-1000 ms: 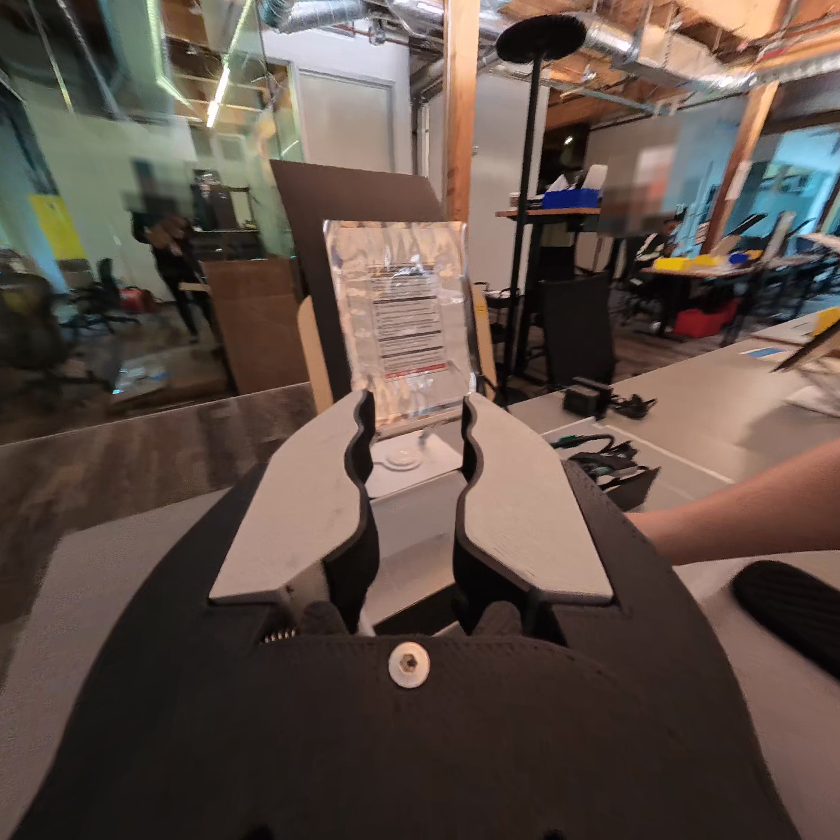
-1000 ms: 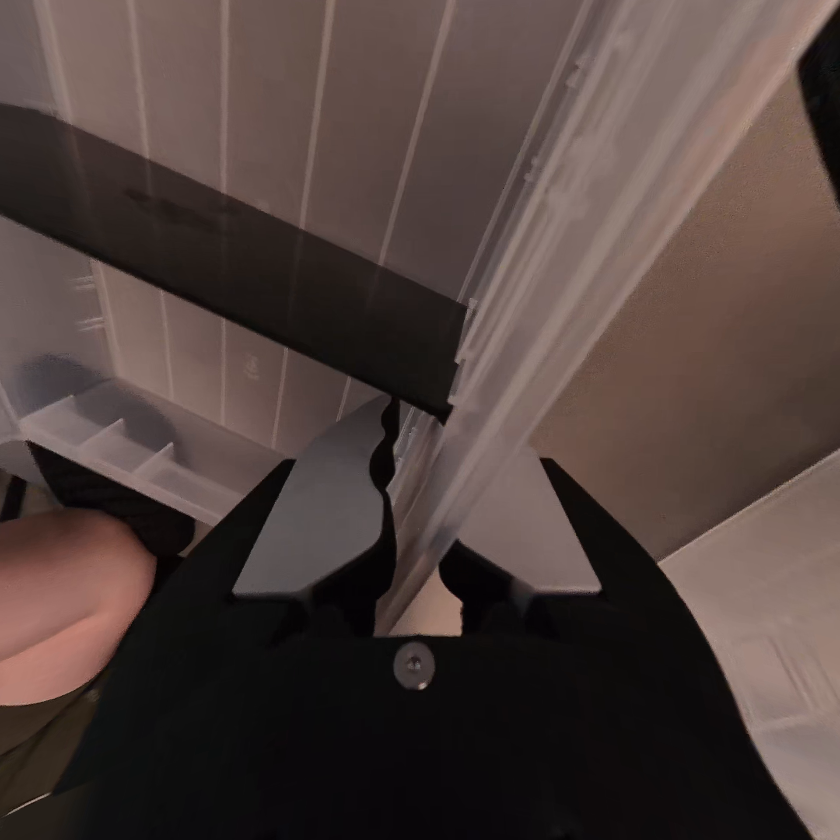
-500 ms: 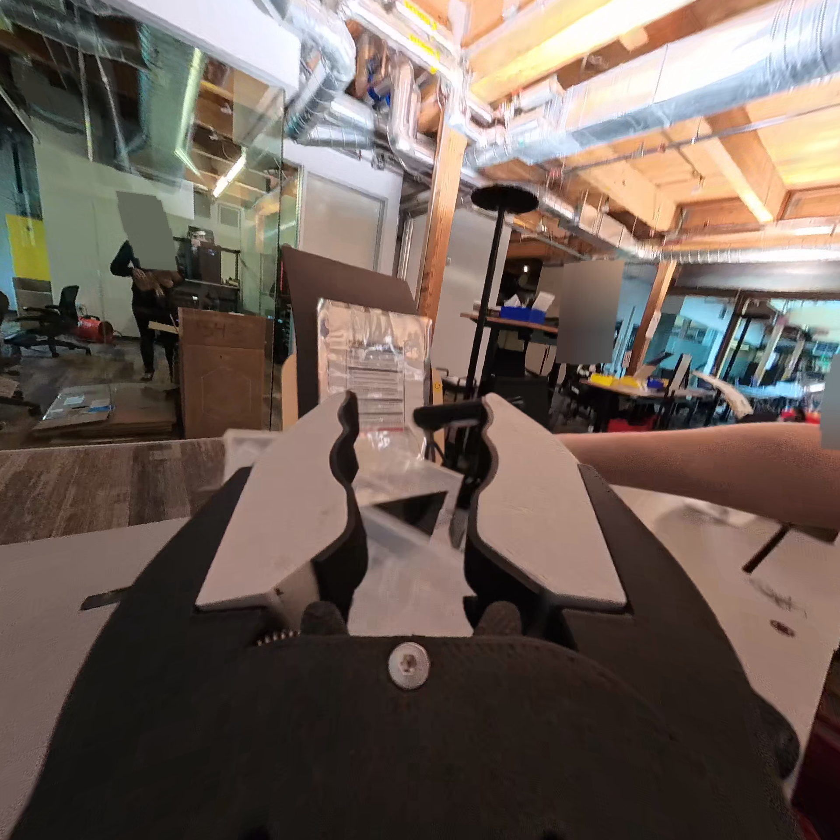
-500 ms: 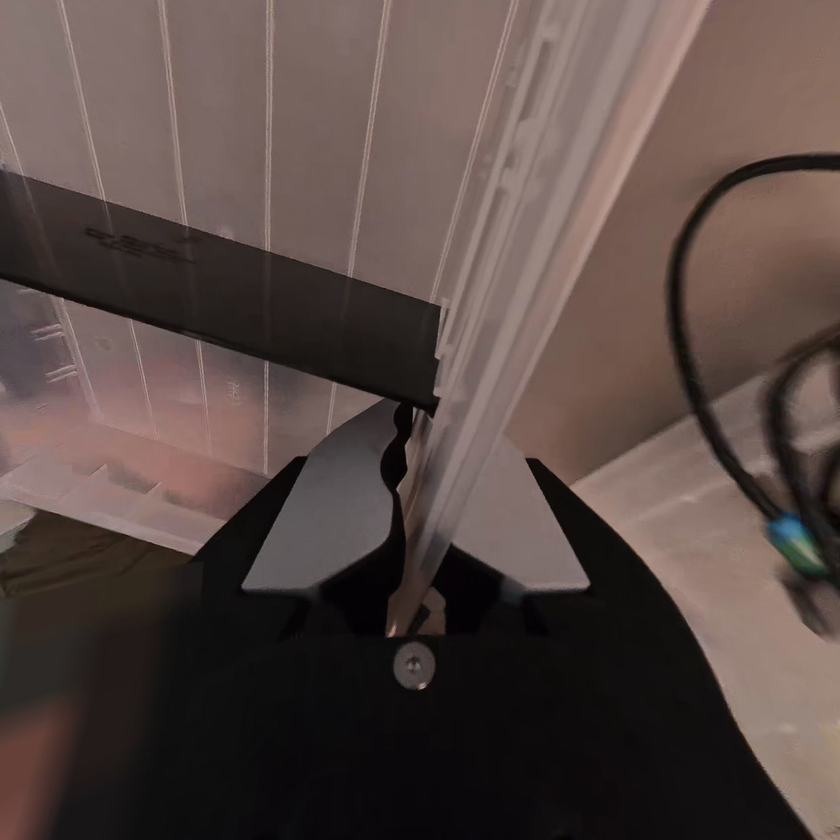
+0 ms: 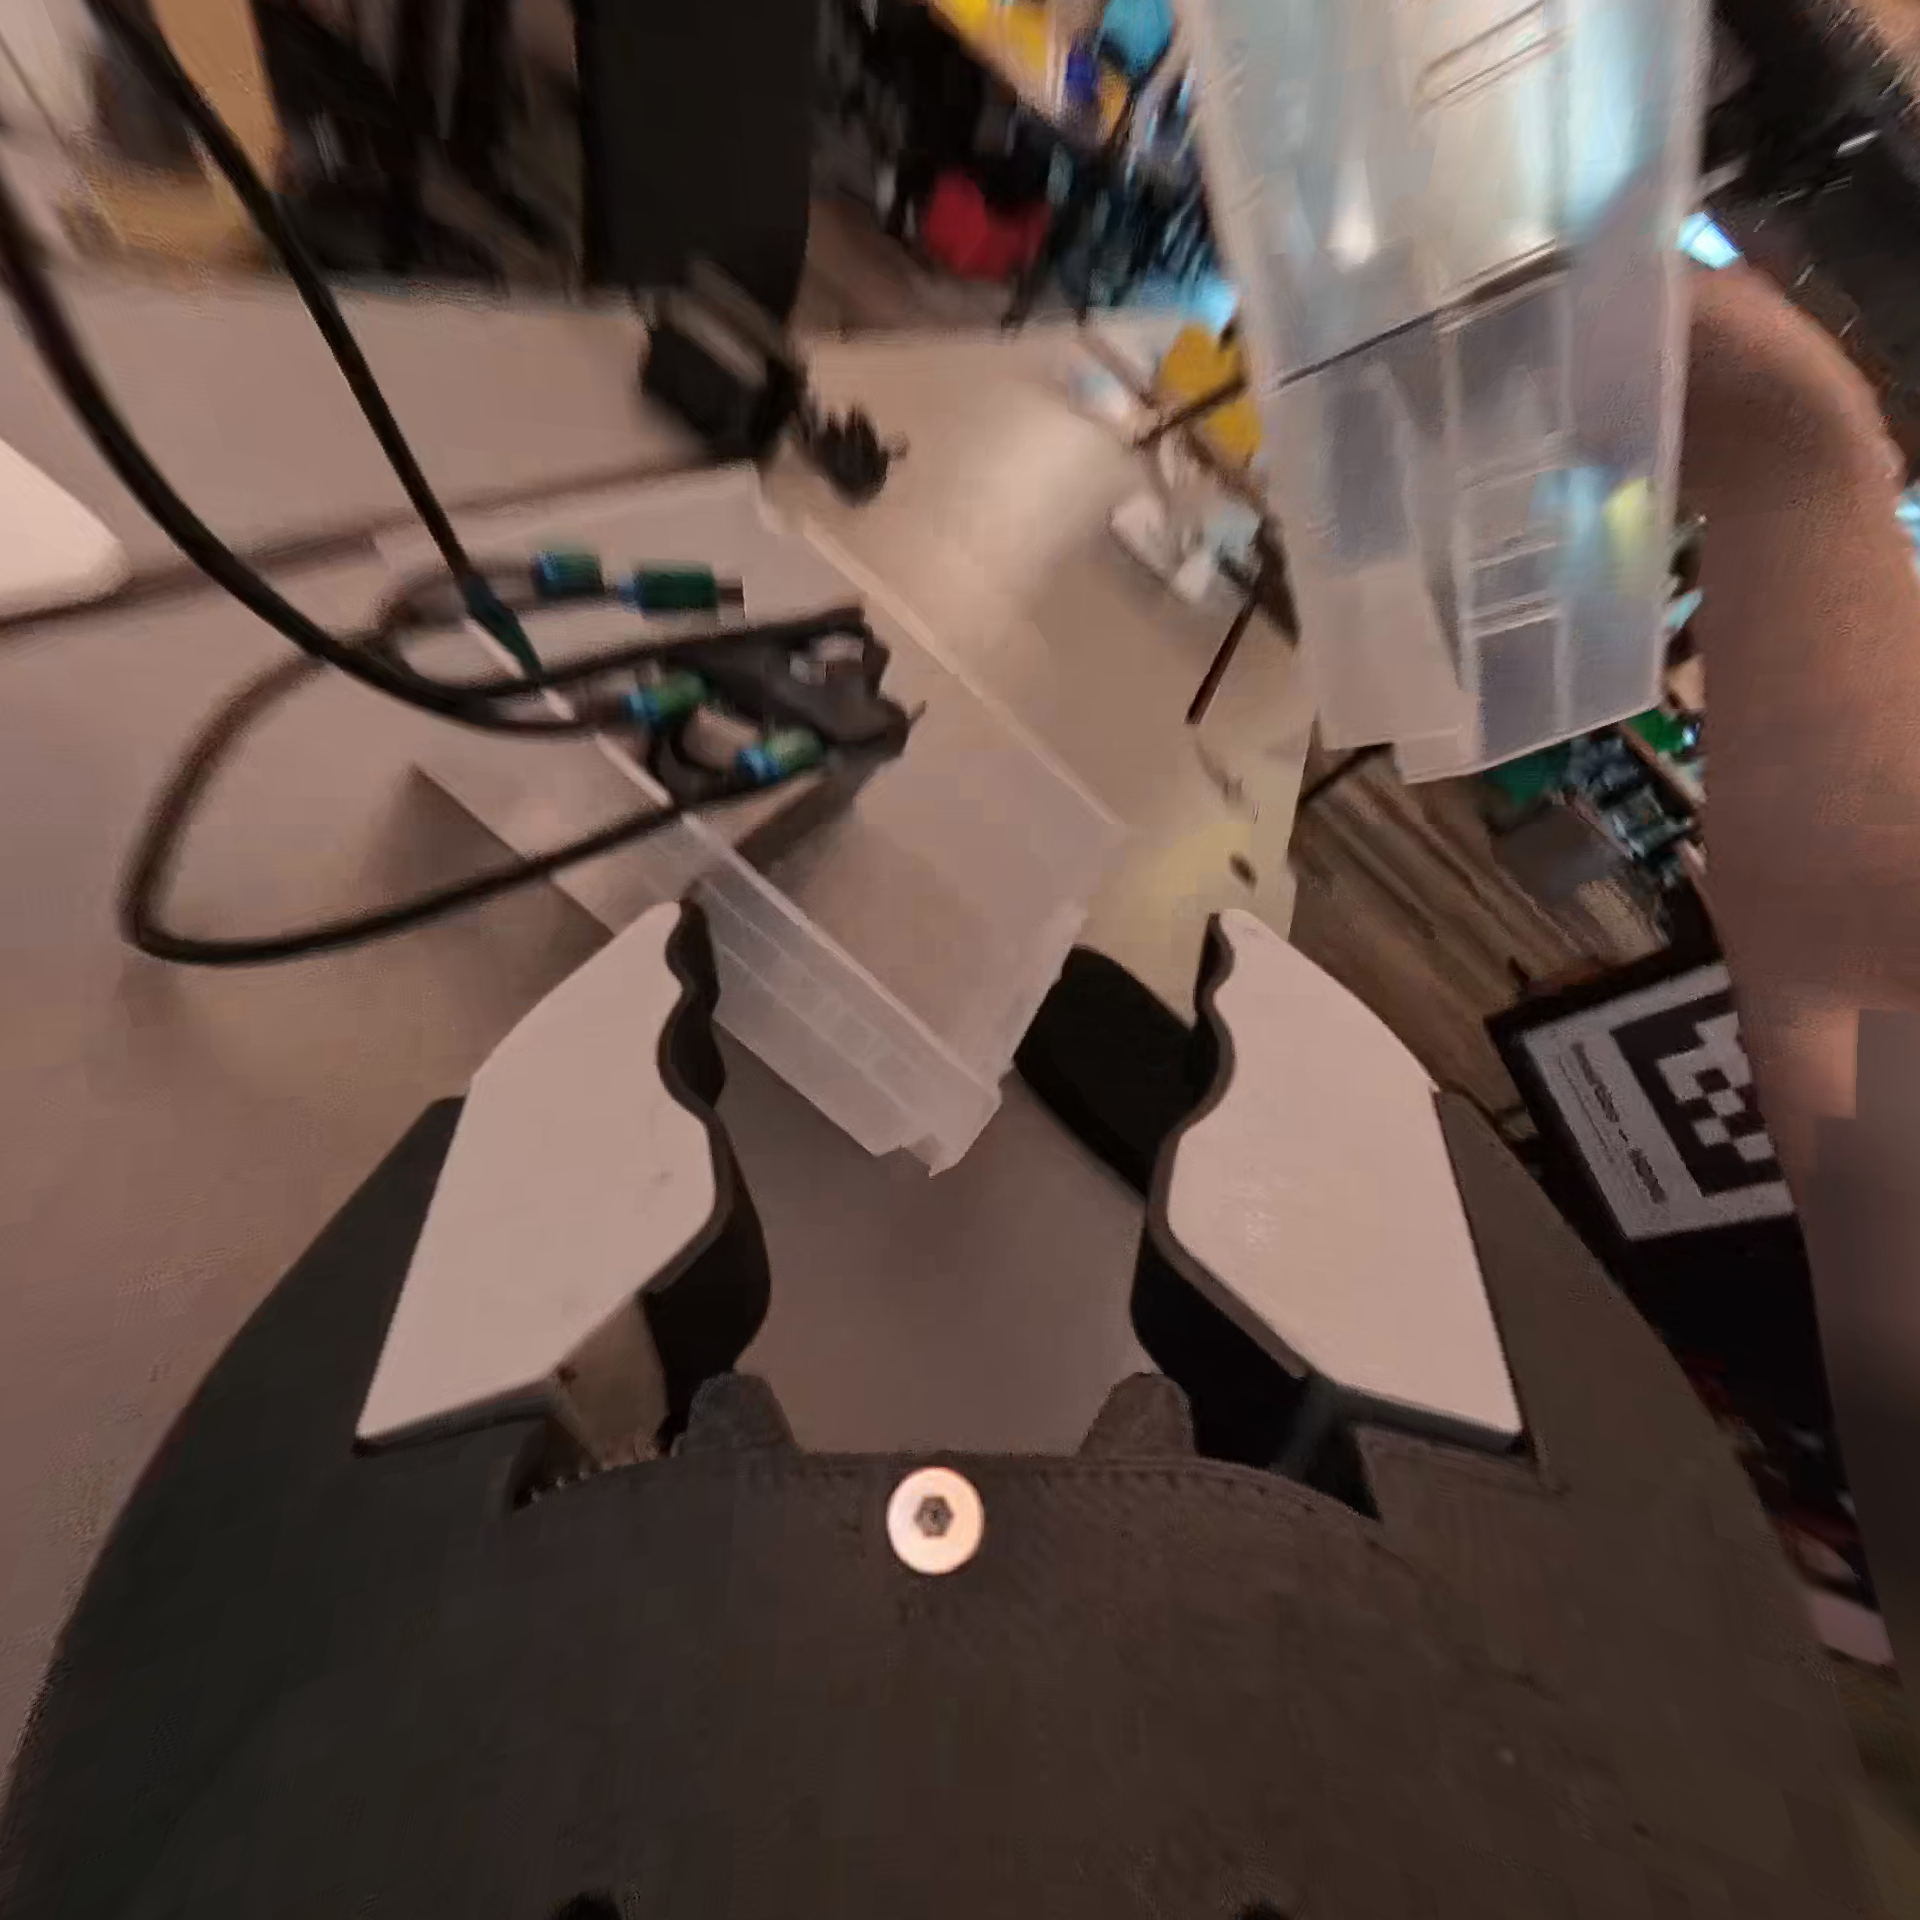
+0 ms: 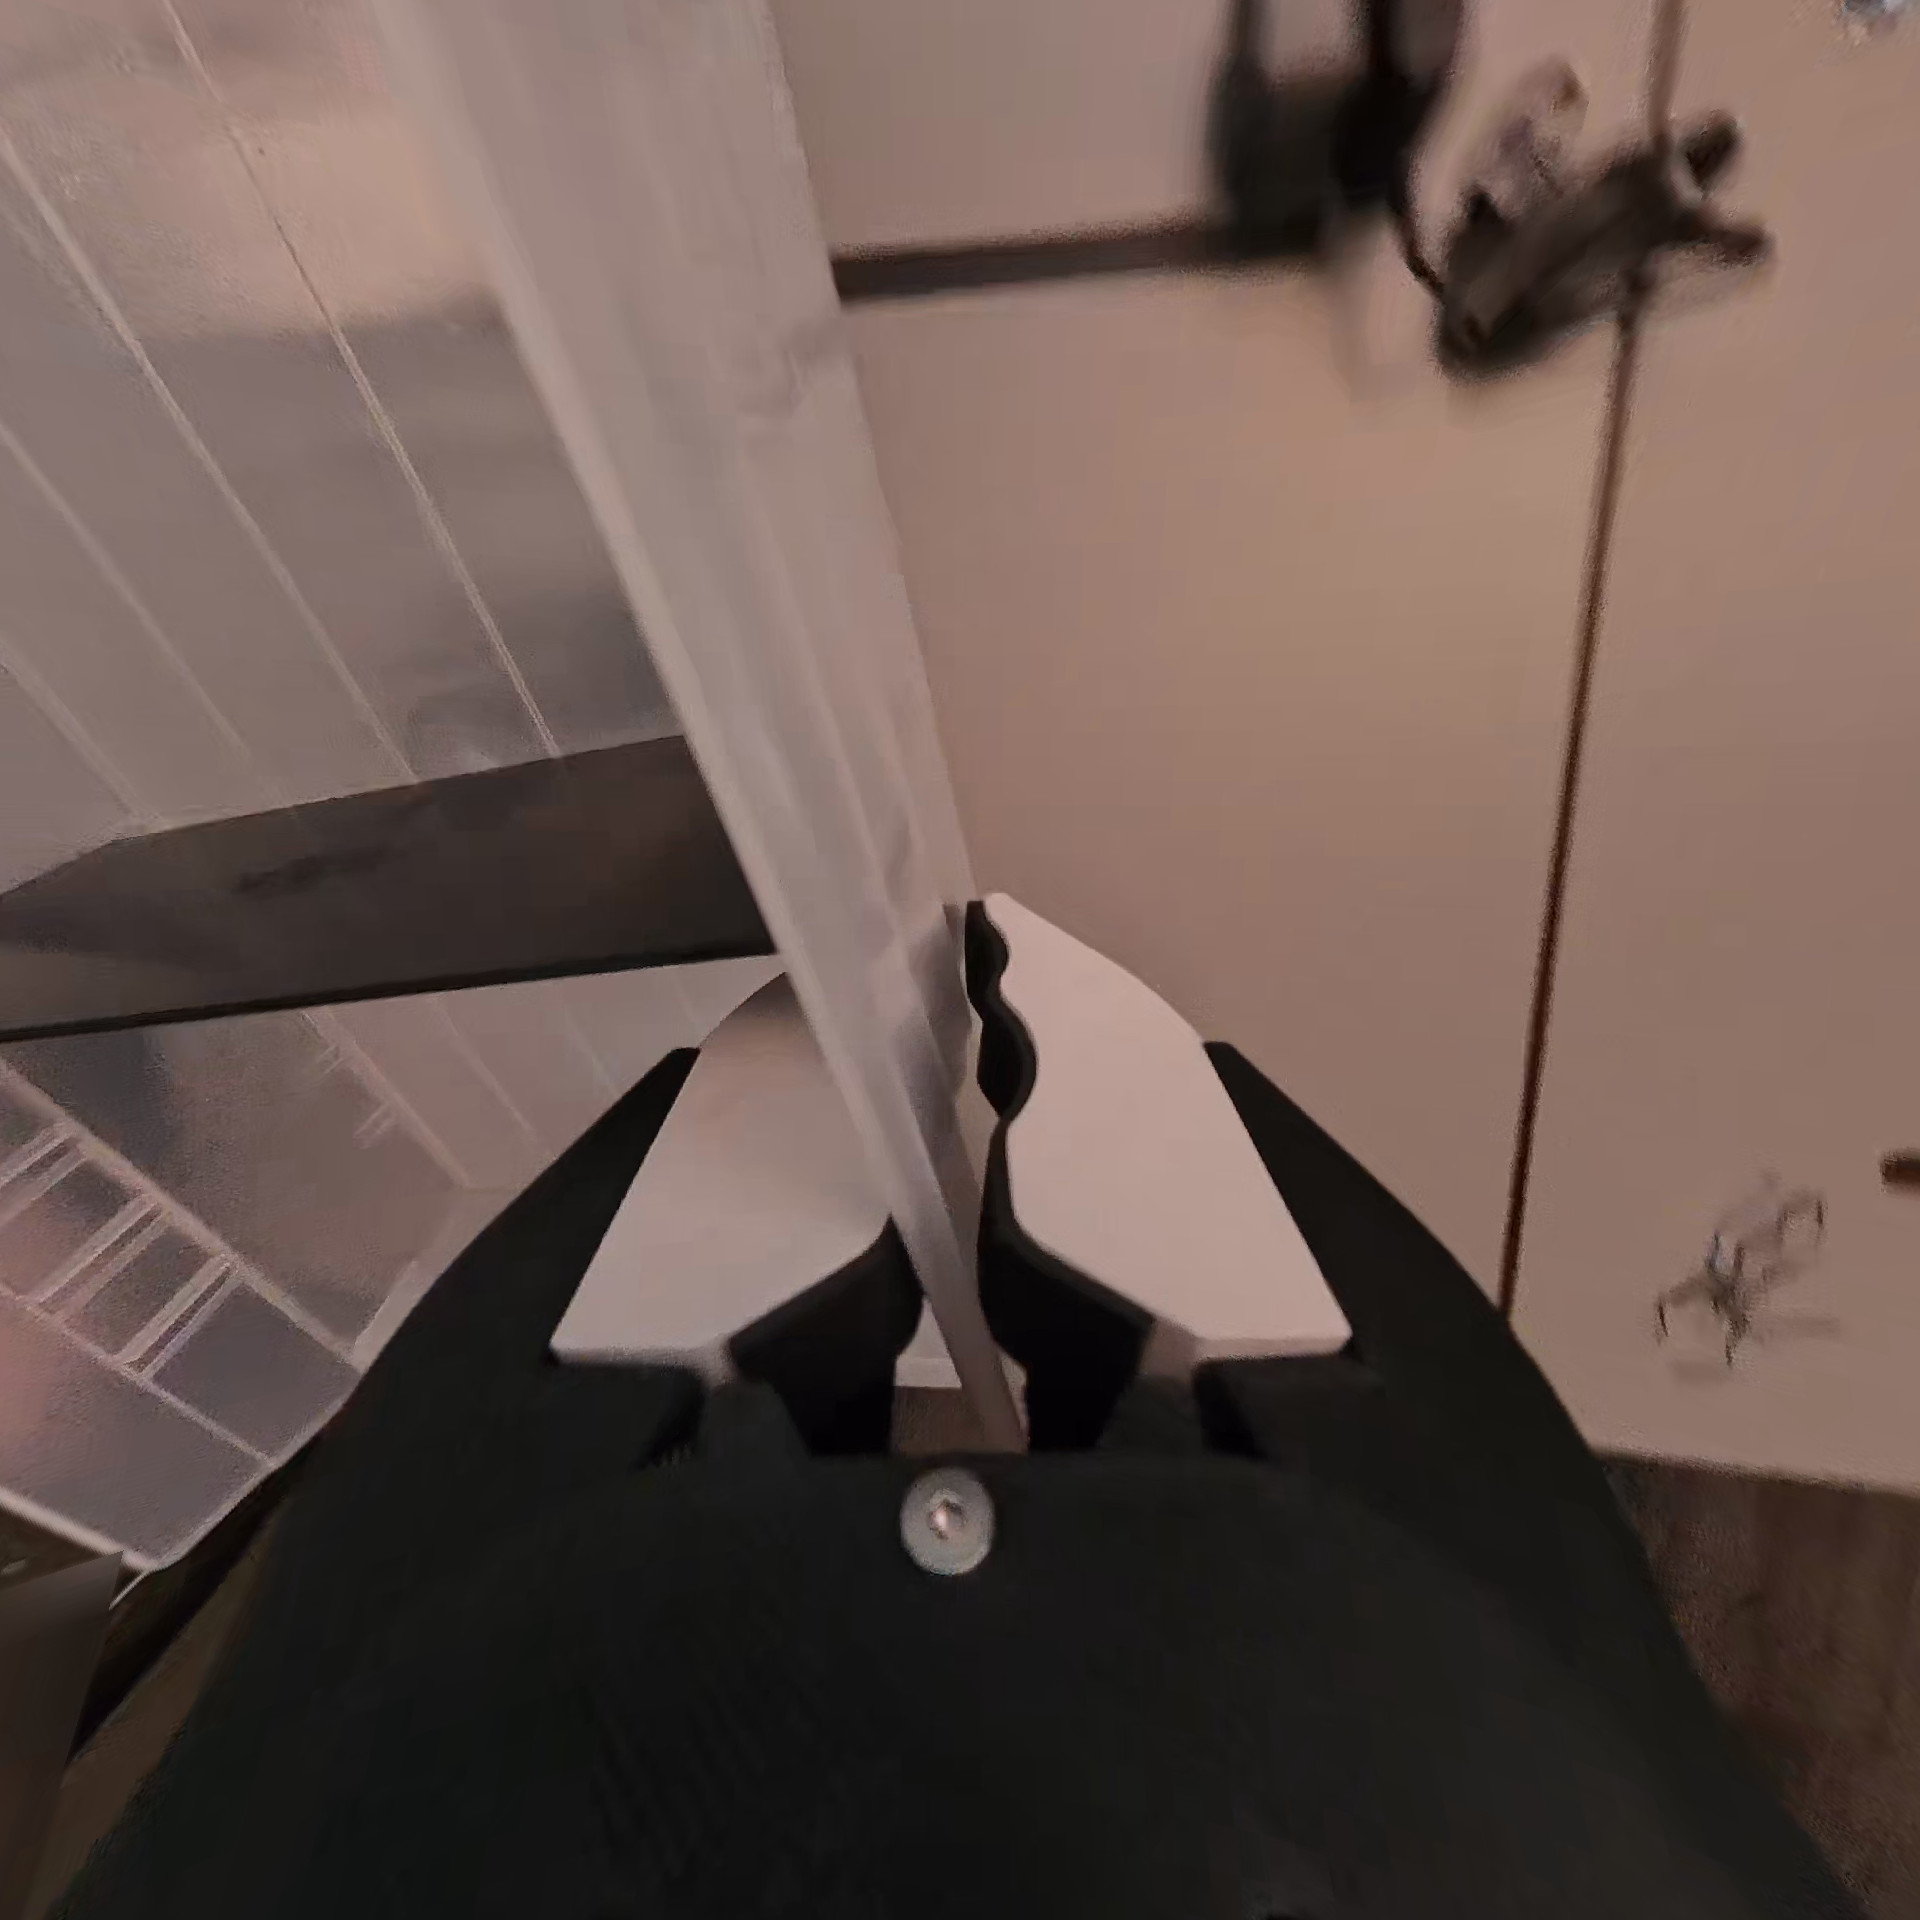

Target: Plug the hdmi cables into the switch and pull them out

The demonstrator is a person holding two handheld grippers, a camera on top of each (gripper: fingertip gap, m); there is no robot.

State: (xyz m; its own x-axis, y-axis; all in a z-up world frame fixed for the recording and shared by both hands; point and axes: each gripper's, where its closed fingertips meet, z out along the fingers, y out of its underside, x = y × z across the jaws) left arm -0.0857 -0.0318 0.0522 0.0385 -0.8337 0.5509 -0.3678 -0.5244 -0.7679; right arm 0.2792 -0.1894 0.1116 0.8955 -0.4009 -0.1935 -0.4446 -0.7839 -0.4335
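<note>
Black HDMI cables (image 5: 312, 644) with green and blue ends loop on the pale table (image 5: 208, 1091) around a small black switch (image 5: 821, 696), all blurred. My left gripper (image 5: 951, 925) is open and empty, its fingers straddling the corner of a clear plastic case (image 5: 862, 1039) without touching it. My right gripper (image 6: 951, 935) is shut on the edge of a translucent plastic lid (image 6: 727, 520) with a dark strip (image 6: 364, 894) across it. The lid also shows in the left wrist view (image 5: 1455, 416), held up at the upper right. Blurred cables (image 6: 1579, 239) lie beyond it.
A black adapter box (image 5: 707, 384) sits farther back on the table. A person's arm (image 5: 1808, 727) runs down the right side, over a black-and-white marker tag (image 5: 1662, 1101). A small wire clip (image 6: 1735, 1278) lies on the table. The table's edge and floor are to the right.
The left view has swung down from the room to the table and cables, and its jaws have opened wider. The right gripper stays shut on the lid, which has swung leftward.
</note>
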